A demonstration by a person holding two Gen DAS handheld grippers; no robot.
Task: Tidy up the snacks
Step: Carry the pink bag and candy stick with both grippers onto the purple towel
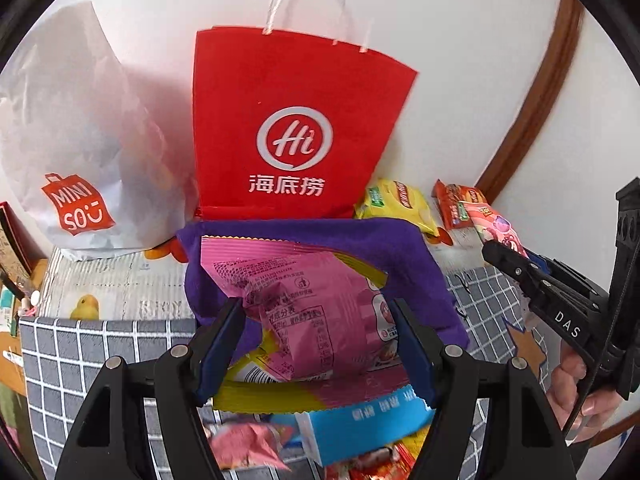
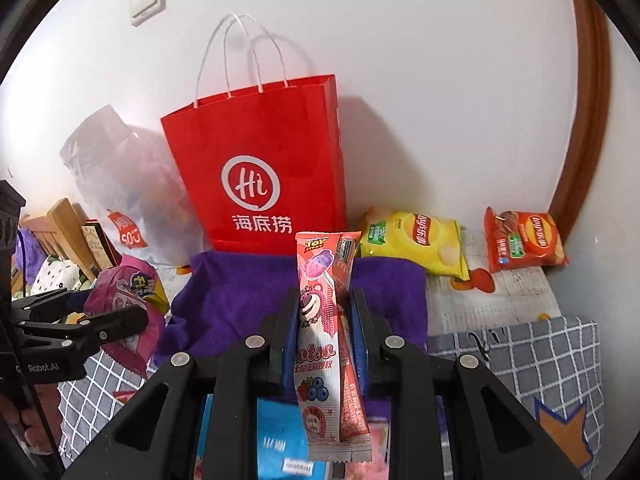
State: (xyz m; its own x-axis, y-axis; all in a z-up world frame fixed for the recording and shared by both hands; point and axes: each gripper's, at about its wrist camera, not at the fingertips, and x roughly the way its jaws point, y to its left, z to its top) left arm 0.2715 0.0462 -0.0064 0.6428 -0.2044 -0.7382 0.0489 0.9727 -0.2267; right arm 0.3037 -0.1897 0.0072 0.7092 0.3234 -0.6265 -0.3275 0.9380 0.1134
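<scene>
place: probably a home bedroom | cues: wooden headboard (image 2: 60,224); wall switch (image 2: 147,1)

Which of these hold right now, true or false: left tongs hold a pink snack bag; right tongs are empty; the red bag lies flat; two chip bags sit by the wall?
1. The left tongs grip a pink snack bag. True.
2. The right tongs are empty. False: they are shut on a slim pink lollipop packet.
3. The red paper bag lies flat. False: it stands upright against the wall.
4. A yellow chip bag and a red chip bag lie near the wall. True.
</scene>
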